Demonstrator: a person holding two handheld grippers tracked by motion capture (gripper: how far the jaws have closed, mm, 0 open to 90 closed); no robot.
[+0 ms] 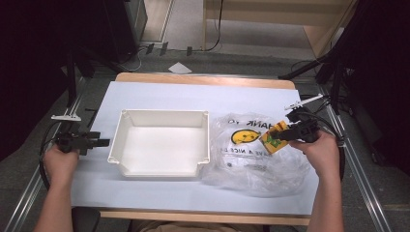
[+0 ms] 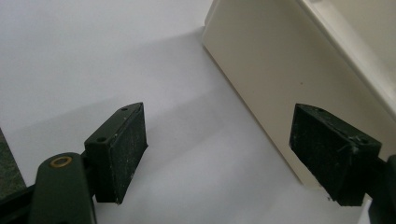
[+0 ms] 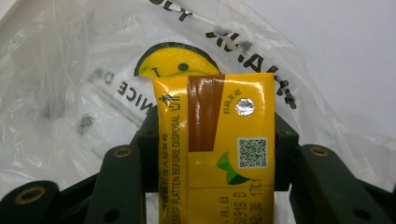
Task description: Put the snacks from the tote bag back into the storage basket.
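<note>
Carton (image 3: 215, 144) pinched between my right gripper's (image 3: 215, 140) jaws, one pad on each narrow side, its top end pointing away from the camera. The right gripper view lets me read what the high view cannot: a foil-sealed straw hole, a square code and "FLATTEN BEFORE DISPOSAL" printed along one face. Beyond the jaws in that view lies the bag (image 3: 74, 84), clear plastic with a yellow smiley and black lettering.

From the high view I get the layout instead. There the right gripper (image 1: 283, 135) holds the carton (image 1: 271, 141) over the right part of the bag (image 1: 251, 159), which lies crumpled on the white table (image 1: 193, 96). The bin (image 1: 162, 142), a shallow cream tray, sits just beside the bag's left edge.

My left gripper (image 1: 99, 142) rests near the bin's left wall in the high view, but the gap between its jaws is too small to judge there. The left gripper view settles it: the jaws are spread wide with nothing between them, only bare table (image 2: 93, 56) below. One pad stands just beside the bin's outer wall (image 2: 266, 74); I cannot tell whether it touches.
</note>
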